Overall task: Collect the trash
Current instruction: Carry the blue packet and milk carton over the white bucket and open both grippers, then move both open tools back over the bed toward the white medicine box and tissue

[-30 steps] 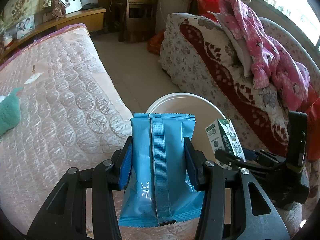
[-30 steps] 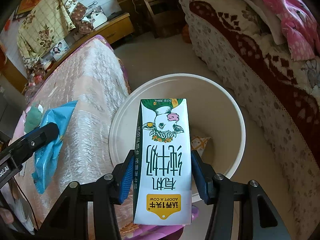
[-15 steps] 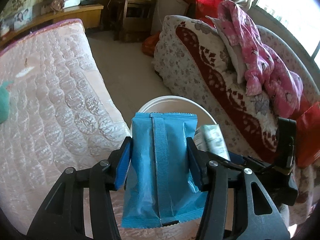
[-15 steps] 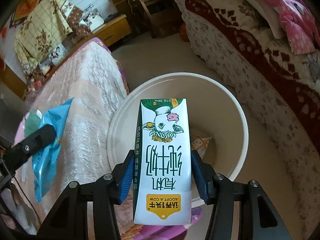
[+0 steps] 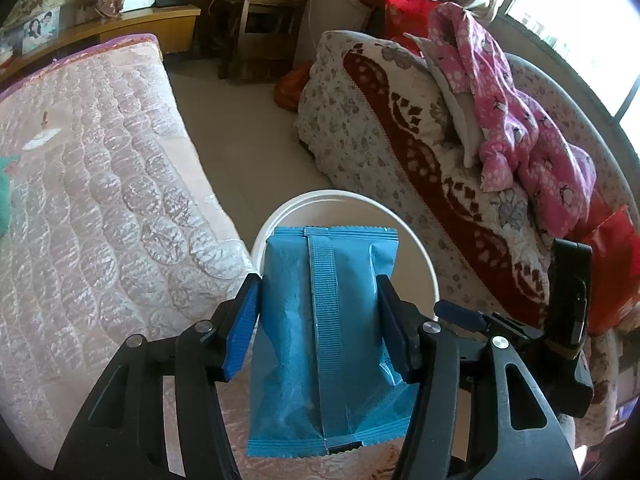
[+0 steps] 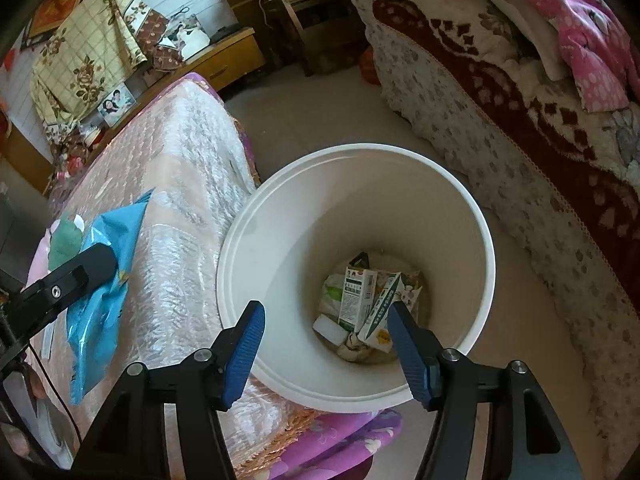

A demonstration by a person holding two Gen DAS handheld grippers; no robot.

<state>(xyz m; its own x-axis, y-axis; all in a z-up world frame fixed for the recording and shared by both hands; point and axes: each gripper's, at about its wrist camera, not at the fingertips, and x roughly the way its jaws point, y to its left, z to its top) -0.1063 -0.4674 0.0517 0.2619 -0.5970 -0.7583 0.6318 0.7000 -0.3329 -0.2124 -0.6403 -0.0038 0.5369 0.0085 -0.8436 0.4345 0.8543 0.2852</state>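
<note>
My left gripper [image 5: 320,328] is shut on a blue snack bag [image 5: 324,340] and holds it upright just before the white trash bucket [image 5: 340,198]. The bag also shows in the right wrist view [image 6: 104,280], over the mattress edge. My right gripper [image 6: 326,344] is open and empty above the bucket [image 6: 280,216]. The green-and-white milk carton [image 6: 380,312] lies at the bucket's bottom among other cartons and wrappers [image 6: 356,296]. The right gripper shows at the right of the left wrist view [image 5: 520,332].
A pink quilted mattress [image 5: 88,184] lies to the left, with a teal cloth [image 6: 66,240] on it. A floral and red sofa [image 5: 420,152] with pink clothes [image 5: 520,128] stands to the right. Tiled floor [image 5: 240,128] runs between them toward wooden furniture [image 5: 264,20].
My right gripper opened and the milk carton dropped into the bucket. My left gripper with the blue bag moved closer to the bucket.
</note>
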